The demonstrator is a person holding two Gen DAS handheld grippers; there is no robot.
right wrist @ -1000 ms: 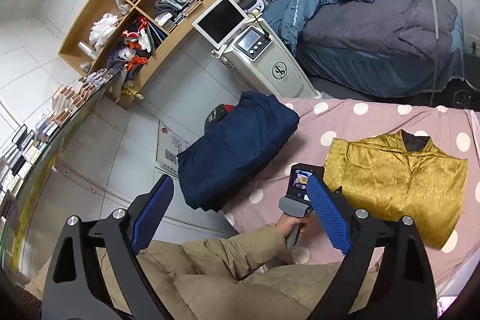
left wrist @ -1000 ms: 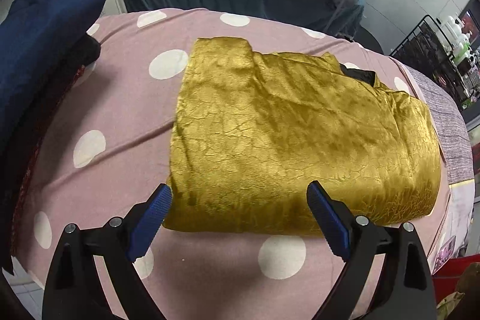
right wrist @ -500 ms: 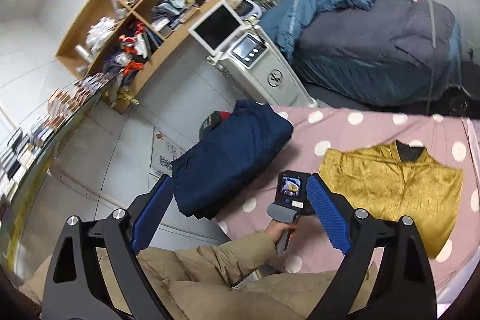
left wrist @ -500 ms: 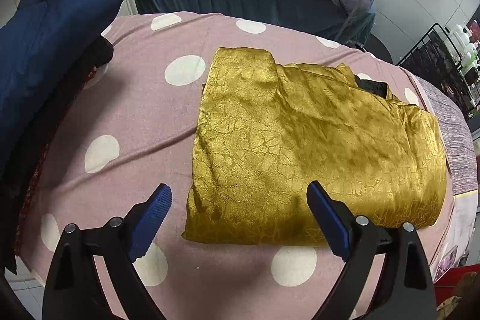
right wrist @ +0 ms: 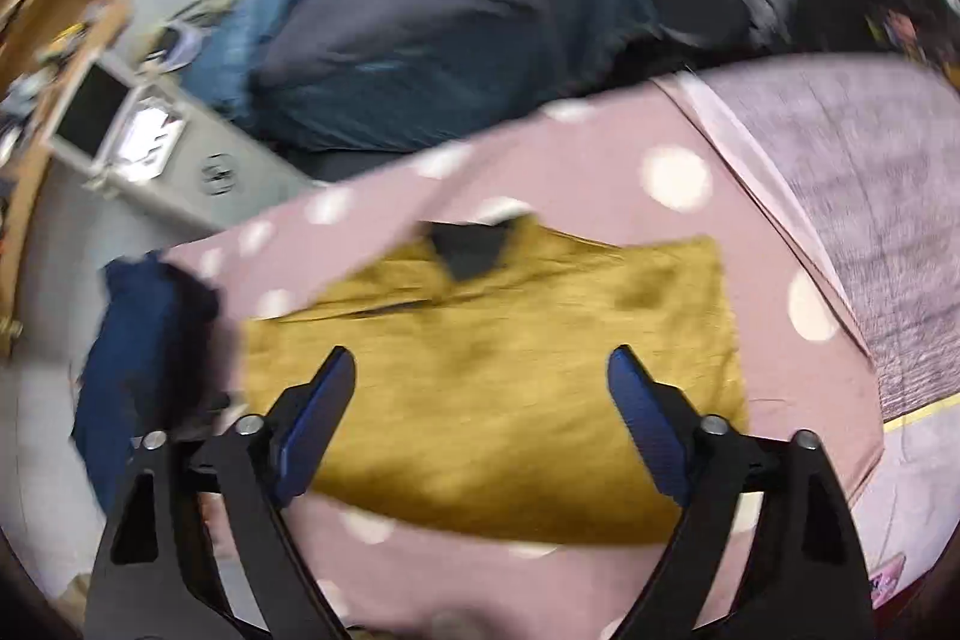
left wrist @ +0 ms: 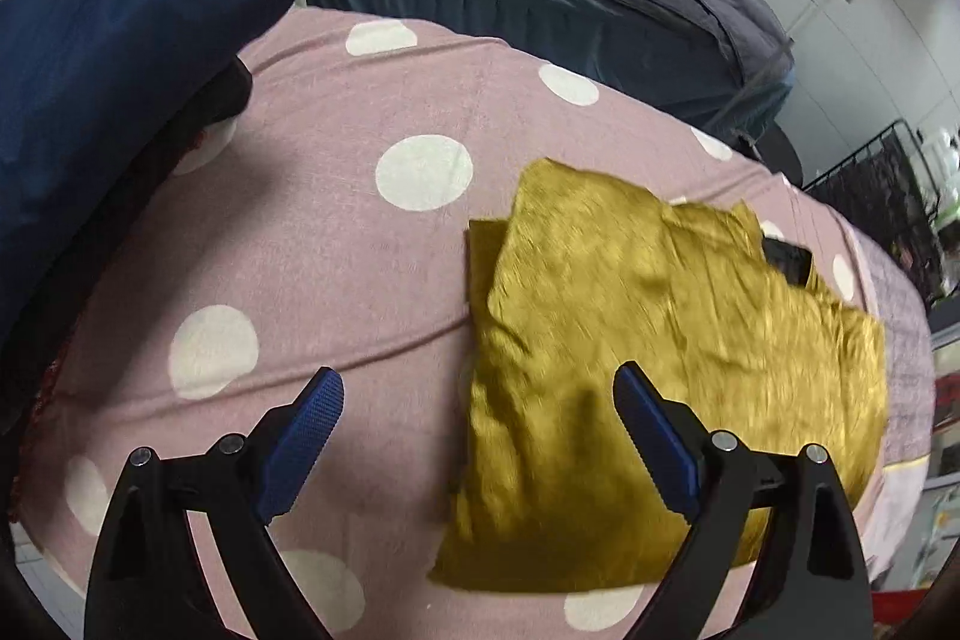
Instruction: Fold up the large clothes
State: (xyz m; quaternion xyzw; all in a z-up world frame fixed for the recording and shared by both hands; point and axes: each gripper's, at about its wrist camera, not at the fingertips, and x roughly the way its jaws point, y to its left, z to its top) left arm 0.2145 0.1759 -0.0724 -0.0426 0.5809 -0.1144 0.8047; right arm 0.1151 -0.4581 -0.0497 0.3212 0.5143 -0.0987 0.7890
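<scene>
On a pink polka-dot bedspread (left wrist: 336,244), the folded gold garment (left wrist: 648,352) lies right of the left gripper (left wrist: 477,418), jaws spread and empty, while the blurred right-wrist view shows the right gripper (right wrist: 480,400) above it, jaws just narrowed, still apart, gripping nothing.
</scene>
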